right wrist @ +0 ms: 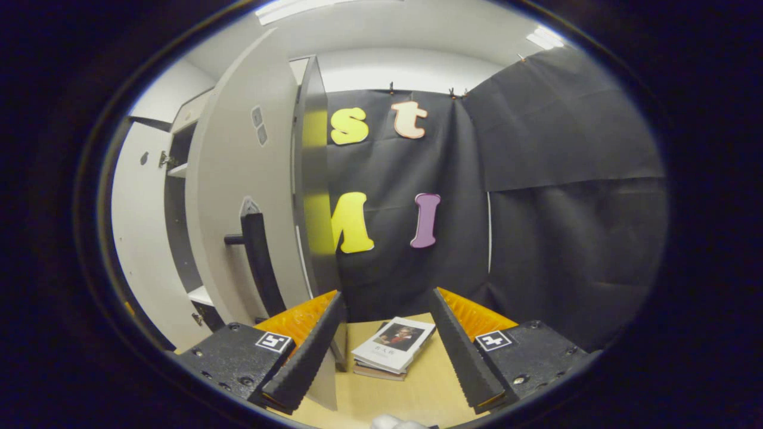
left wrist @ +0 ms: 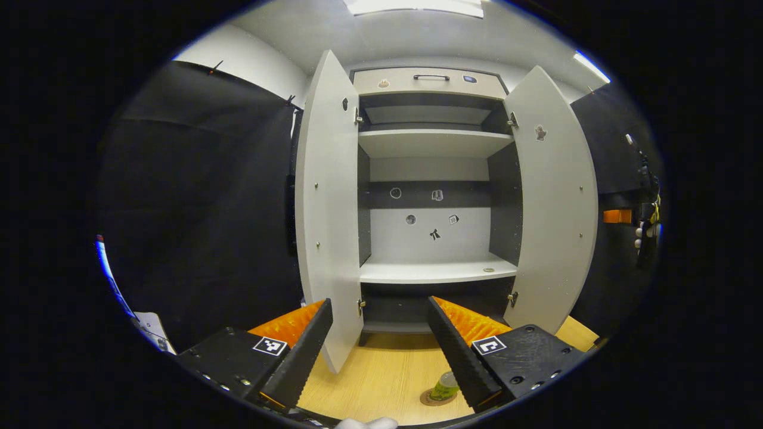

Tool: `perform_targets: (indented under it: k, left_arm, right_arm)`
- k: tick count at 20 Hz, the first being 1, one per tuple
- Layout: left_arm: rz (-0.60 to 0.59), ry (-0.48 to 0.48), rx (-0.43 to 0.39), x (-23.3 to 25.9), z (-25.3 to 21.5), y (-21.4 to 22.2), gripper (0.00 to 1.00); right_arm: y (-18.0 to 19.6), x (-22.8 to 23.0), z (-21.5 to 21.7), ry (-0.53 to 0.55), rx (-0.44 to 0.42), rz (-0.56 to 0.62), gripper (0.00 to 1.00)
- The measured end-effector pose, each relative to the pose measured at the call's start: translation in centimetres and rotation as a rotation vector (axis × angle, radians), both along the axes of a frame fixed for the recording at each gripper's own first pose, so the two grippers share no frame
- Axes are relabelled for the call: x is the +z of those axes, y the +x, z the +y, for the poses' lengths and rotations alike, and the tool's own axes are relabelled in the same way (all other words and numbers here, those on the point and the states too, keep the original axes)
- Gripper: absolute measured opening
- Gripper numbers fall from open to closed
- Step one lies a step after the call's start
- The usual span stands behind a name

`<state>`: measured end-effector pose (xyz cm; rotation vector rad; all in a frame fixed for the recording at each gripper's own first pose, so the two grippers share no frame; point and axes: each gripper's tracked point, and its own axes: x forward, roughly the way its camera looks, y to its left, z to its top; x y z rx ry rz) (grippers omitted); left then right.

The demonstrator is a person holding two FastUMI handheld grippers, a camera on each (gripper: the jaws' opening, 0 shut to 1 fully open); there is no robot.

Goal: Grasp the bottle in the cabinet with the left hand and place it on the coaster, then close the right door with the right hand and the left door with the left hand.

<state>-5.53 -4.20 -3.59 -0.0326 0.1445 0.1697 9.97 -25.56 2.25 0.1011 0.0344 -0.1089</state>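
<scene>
My left hand-held gripper (left wrist: 377, 351) is released, fingers spread, holding nothing. At its five o'clock the bottle (left wrist: 444, 386) stands on the coaster (left wrist: 430, 400) on the table (left wrist: 381, 375). At twelve the cabinet (left wrist: 435, 179) gapes, left door (left wrist: 326, 208) and right door (left wrist: 551, 202) both open. My right hand-held gripper (right wrist: 384, 351) is released too, with the right door's handle (right wrist: 257, 262) at ten o'clock and books (right wrist: 393, 345) just ahead.

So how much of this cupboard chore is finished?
The bottle already stands on the coaster on the table, and the cabinet shelves look bare. Both doors are still open. The right gripper, jaws apart, faces the right door near its handle. Closing both doors remains.
</scene>
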Motion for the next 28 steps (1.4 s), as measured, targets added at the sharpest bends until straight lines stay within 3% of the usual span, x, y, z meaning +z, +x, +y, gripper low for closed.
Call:
perform_targets:
  k: [7,10,18,19,20,21,28]
  left_arm:
    - [-0.012,0.031,0.098,1.2,-2.1,-1.5,1.00]
    - [-0.016,0.043,0.124,1.6,-2.0,-2.1,0.96]
    - [-0.032,0.044,0.048,1.0,-0.3,-0.1,0.96]
    - [-0.033,0.041,0.033,0.8,0.1,0.3,0.96]
    - [-0.033,0.035,0.015,0.8,0.4,0.6,0.96]
    - [-0.031,0.030,0.002,0.6,1.0,0.8,0.96]
    - [-0.058,0.047,-0.044,0.5,5.4,1.6,0.96]
  right_arm:
    - [3.0,0.2,4.0,0.033,0.235,0.013,0.96]
    - [3.3,0.1,5.4,0.037,0.262,0.033,0.96]
    - [2.2,0.6,9.4,-0.024,0.218,0.037,0.96]
    - [2.1,0.6,10.0,-0.034,0.204,0.036,0.92]
    - [2.2,0.5,10.9,-0.040,0.195,0.037,0.96]
    - [2.1,0.4,11.9,-0.041,0.189,0.038,0.93]
    - [3.5,0.0,19.0,-0.062,0.184,0.037,0.97]
